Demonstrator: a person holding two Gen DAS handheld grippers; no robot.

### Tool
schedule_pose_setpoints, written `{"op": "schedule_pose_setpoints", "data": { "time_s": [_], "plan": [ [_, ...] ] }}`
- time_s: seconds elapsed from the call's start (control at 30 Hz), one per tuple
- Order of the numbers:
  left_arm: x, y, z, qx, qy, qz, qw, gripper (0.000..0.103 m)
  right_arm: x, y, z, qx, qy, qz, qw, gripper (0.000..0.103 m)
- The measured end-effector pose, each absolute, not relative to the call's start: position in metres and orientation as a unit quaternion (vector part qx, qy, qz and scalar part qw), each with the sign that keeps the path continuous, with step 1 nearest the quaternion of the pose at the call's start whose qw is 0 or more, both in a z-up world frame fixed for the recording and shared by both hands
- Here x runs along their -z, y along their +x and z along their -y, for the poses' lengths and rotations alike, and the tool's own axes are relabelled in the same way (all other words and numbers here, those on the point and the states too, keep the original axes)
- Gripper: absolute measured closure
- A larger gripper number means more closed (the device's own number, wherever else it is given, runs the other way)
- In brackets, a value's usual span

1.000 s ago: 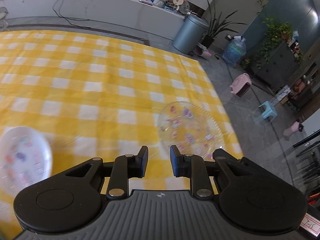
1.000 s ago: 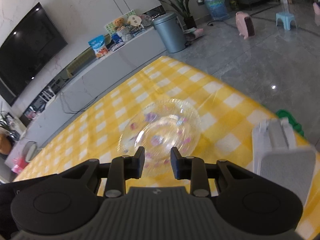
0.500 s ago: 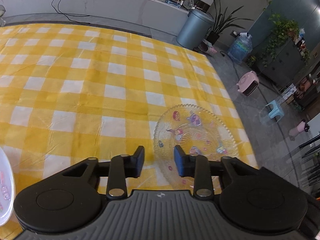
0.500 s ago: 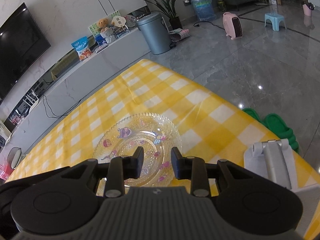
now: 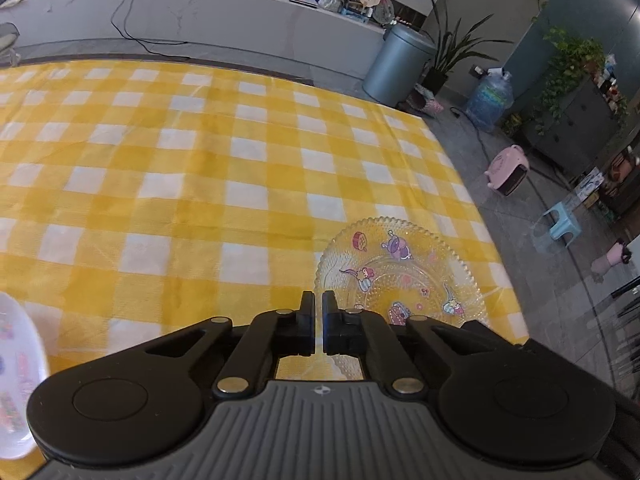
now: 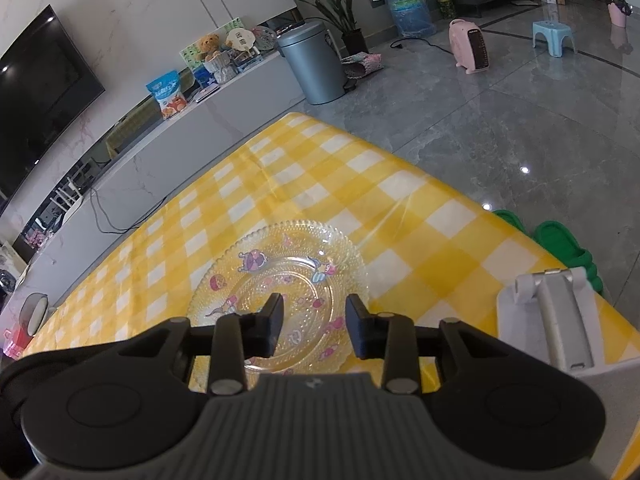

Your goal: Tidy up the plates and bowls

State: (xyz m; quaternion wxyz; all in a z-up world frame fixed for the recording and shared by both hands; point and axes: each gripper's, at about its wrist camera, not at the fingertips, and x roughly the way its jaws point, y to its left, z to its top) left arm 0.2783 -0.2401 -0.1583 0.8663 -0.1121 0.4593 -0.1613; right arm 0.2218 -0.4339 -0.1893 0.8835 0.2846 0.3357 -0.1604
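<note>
A clear glass plate point(image 5: 404, 268) with cartoon prints lies near the right edge of the yellow checked tablecloth point(image 5: 200, 160). My left gripper point(image 5: 318, 300) is shut, its pads pinched together at the plate's left rim. In the right wrist view the same glass plate point(image 6: 280, 264) lies just ahead. My right gripper point(image 6: 314, 312) hovers over its near half with the jaws opening; nothing is pressed between the pads. A white plate point(image 5: 12, 380) with coloured prints shows at the lower left edge of the left wrist view.
A grey-white stand point(image 6: 560, 320) sits on the table's near right corner. The table edge point(image 6: 460, 192) drops to a grey tiled floor with green slippers point(image 6: 560, 244). A grey bin point(image 5: 396, 64) and a long counter point(image 5: 200, 20) stand beyond the far edge.
My left jaws have closed from apart to shut at the glass plate's rim after moving forward and down. The right gripper came nearer over the plate and its jaws spread slightly.
</note>
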Motion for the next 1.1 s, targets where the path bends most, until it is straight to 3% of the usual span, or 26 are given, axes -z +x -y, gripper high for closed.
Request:
{"op": "schedule_pose_setpoints", "data": {
  "time_s": [0.33, 0.5, 0.67, 1.1],
  "plan": [
    [0.151, 0.270, 0.201, 0.119, -0.118, -0.444, 0.880, 0.103, 0.190, 0.224, 0.429, 0.139, 0.295, -0.338, 0.883, 0.070],
    [0.147, 0.276, 0.197, 0.136, -0.146, -0.439, 0.876, 0.091, 0.194, 0.225, 0.427, 0.129, 0.306, -0.349, 0.876, 0.077],
    [0.157, 0.277, 0.200, 0.135, -0.140, -0.446, 0.874, 0.086, 0.196, 0.224, 0.429, 0.140, 0.307, -0.351, 0.874, 0.083],
    [0.170, 0.280, 0.199, 0.141, -0.163, -0.454, 0.865, 0.091, 0.215, 0.223, 0.445, 0.123, 0.398, -0.363, 0.834, 0.097]
  ]
}}
